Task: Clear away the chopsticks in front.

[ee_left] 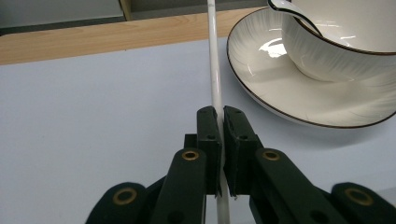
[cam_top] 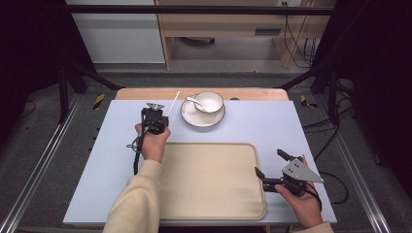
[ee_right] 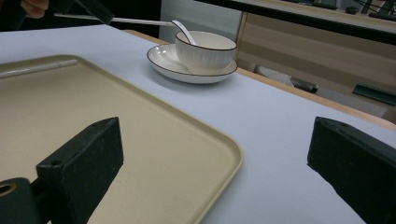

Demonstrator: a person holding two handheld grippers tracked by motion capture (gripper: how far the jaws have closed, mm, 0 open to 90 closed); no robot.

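Note:
A thin white stick is clamped between the jaws of my left gripper, which is shut on it. The stick's far end points past a white saucer. In the high view the left gripper sits at the table's back left, with the stick slanting away to the right. A white bowl with a spoon in it stands on the saucer. My right gripper is open at the right edge of a beige tray, with nothing between its fingers.
The tray covers the front middle of the pale blue mat. A wooden table edge runs behind the mat. The bowl stands beyond the tray's far corner. Black frame posts rise at both sides.

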